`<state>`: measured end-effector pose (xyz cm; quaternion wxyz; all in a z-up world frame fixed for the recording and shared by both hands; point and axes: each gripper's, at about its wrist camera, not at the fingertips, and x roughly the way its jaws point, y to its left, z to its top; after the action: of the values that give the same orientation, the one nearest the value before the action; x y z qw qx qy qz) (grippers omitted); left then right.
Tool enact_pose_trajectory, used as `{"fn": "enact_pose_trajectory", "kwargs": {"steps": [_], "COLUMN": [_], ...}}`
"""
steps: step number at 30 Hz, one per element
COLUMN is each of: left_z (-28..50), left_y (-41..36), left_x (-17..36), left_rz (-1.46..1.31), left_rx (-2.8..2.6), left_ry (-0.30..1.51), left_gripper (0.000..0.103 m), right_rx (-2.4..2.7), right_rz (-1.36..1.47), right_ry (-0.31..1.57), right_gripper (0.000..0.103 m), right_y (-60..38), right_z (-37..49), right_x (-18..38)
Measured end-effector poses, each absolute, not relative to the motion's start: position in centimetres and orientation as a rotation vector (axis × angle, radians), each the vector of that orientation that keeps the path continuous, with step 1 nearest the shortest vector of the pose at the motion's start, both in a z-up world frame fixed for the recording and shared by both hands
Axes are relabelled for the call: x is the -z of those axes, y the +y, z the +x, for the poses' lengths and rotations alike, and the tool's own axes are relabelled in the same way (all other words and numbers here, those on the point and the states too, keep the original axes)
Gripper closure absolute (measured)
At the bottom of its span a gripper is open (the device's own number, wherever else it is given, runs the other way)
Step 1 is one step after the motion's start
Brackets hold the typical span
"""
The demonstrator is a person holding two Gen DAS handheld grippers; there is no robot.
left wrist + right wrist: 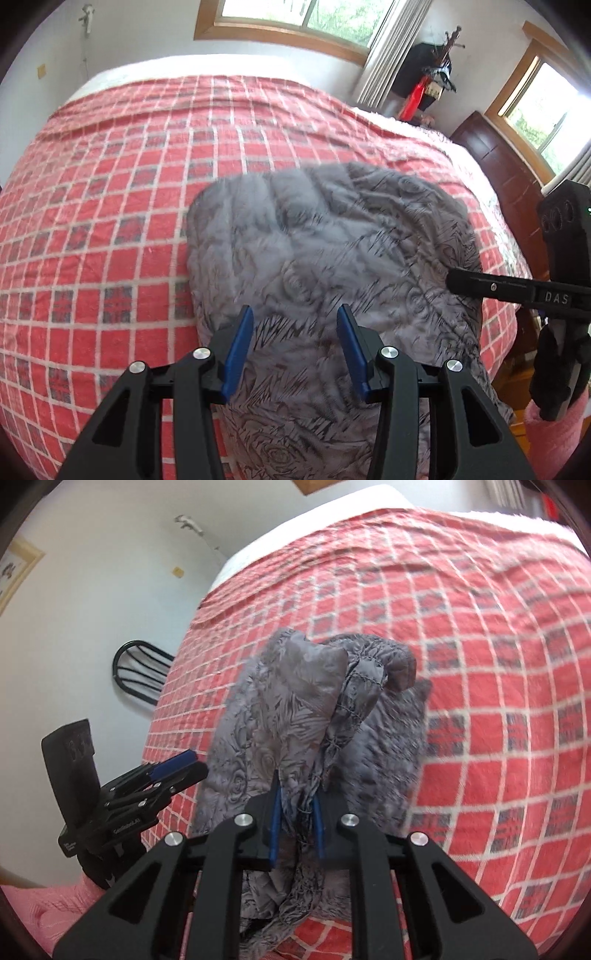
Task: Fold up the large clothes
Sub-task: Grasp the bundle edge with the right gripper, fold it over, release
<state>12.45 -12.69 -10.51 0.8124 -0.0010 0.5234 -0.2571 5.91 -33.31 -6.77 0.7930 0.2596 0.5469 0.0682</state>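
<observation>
Lengthwise up the bed [110, 184], grey garment [314, 240], bunched edge clamped in right tool [297, 823].

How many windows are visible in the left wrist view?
2. One window is on the wall behind the bed's head; the other window is on the right, above the dark wooden furniture. More could lie outside the frame.

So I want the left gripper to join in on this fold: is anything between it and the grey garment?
Nothing visible. The left gripper hangs open right above the grey garment, with only air between. The right gripper is shut on a bunched edge off to the side.
</observation>
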Motion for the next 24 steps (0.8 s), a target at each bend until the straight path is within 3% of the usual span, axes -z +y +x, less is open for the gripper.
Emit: {"fn": "enact_pose_trajectory", "kwargs": {"steps": [13,17,19,24], "left_z": [11.8,12.5,13.0,14.4], "left_y": [-15.1,-15.2,-14.7,-13.4], "left_x": [15.1,15.6,14.9,12.3], "left_rz": [0.103,0.087,0.064,0.002], "left_rx": [0.560,0.563,0.579,0.597], "left_ry": [1.122,1.150,1.177,1.174], "left_gripper": [0.054,0.053,0.053,0.055], "right_rx": [-0.077,-0.063,-0.050,0.051], "right_rz": [0.727,0.715,0.706,0.535], "right_ry": [1.228,1.244,1.252,1.216], "right_gripper": [0.080,0.078,0.069,0.063], "right_y": [-35.9,-36.0,-35.9,-35.6], "right_z": [4.7,4.8,4.9,5.0], "right_x": [16.7,16.4,15.5,10.4]}}
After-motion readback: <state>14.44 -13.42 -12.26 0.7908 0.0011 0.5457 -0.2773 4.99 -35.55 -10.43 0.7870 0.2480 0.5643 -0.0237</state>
